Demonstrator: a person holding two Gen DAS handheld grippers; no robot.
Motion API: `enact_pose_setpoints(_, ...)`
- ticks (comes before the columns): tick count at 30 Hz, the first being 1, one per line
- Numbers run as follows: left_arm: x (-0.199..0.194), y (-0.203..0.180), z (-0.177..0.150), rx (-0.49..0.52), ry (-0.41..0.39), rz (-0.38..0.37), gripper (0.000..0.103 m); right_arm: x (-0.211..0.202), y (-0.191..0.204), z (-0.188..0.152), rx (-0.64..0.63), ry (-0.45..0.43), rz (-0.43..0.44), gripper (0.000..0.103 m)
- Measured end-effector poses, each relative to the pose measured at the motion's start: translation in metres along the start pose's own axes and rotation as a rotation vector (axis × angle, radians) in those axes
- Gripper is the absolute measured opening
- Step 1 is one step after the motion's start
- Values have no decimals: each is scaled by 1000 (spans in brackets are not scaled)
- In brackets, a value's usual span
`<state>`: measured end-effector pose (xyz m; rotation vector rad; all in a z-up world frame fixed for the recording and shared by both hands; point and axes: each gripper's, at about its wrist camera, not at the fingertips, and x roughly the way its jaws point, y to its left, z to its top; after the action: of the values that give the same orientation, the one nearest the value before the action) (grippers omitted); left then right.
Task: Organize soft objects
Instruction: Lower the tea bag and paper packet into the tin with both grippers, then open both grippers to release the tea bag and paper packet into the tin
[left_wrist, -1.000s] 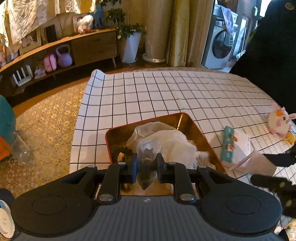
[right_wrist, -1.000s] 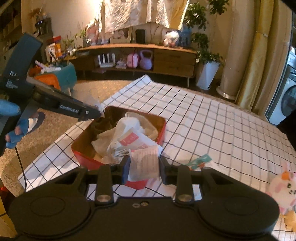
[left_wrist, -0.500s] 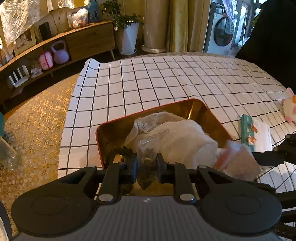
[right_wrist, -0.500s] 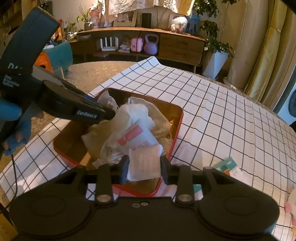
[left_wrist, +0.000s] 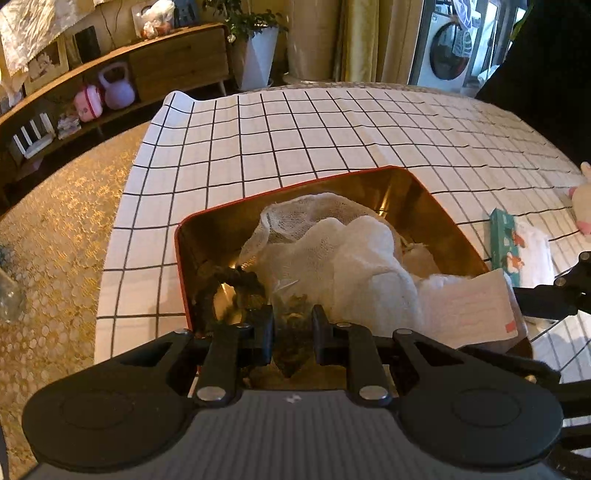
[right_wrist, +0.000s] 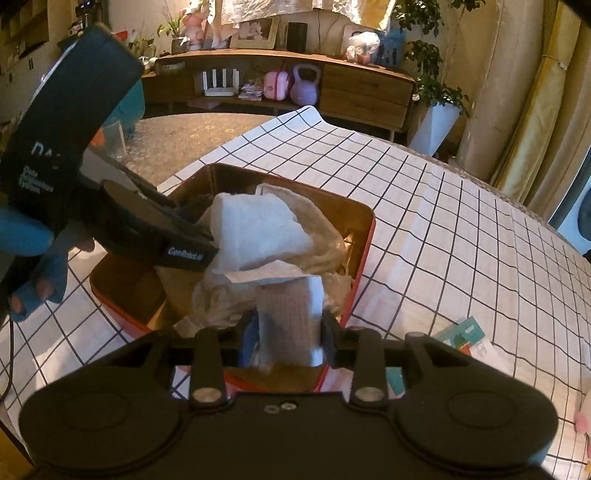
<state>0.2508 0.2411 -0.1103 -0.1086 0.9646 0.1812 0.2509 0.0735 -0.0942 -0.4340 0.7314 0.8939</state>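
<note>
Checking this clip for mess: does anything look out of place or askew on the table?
Mostly tidy. The red metal tin is heaped: crumpled white gauze cloths rise above its rim, and a white tissue packet overhangs the near edge. A teal-ended tissue pack and a pink plush toy lie outside on the checked tablecloth.

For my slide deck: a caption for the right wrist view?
Right claw lowers a tissue pack into the red tin of cloths.

Both grippers were matte black, each with two round discs and silver screw heads on the linkage arms. Left gripper (right_wrist: 192, 254) body dark blue-black, white lettering on the side, white "GenRobot.ai" on one finger. The person's hand (right_wrist: 35, 266) wore a blue fingerless glove.
</note>
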Motion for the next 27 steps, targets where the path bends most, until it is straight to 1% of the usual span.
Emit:
enact_pose_setpoints(3,-2,2,-1,-20,-4,-5,20,-5,3,0,-29,-8,-13,39)
enact_pose_setpoints(6,-6,0,-1,-18,-8,2,21,-8,8,-1,-47,-11,-16,46)
enact_pose_setpoints(9,-11,-2,-1,-2,-11,-6,25,-13,8,-1,-42,-19,-6,50)
enact_pose_setpoints(10,-14,-3,-2,3,-18,-3,28,-16,9,0,-42,-22,-5,51)
enact_pose_setpoints(12,-18,-3,-3,2,-28,4,35,-21,9,0,-41,-27,0,52)
enact_pose_setpoints(14,-24,-2,-3,-8,-43,9,64,-26,9,-1,-34,-35,7,54)
enact_pose_setpoints(15,-28,-3,-4,-9,-61,20,68,-29,10,-1,-30,-38,10,55)
enact_pose_setpoints(16,-31,-3,-4,-8,-73,27,69,-31,10,-1,-26,-40,12,55)
enact_pose_setpoints(20,-45,-4,-4,-13,-91,22,69,-42,9,-4,-22,-55,2,57)
enact_pose_setpoints(24,-60,-10,-5,4,-121,29,69,-58,4,-6,7,-83,3,62)
enact_pose_setpoints(27,-72,-14,-6,6,-129,19,69,-71,-1,-8,25,-105,-1,63)
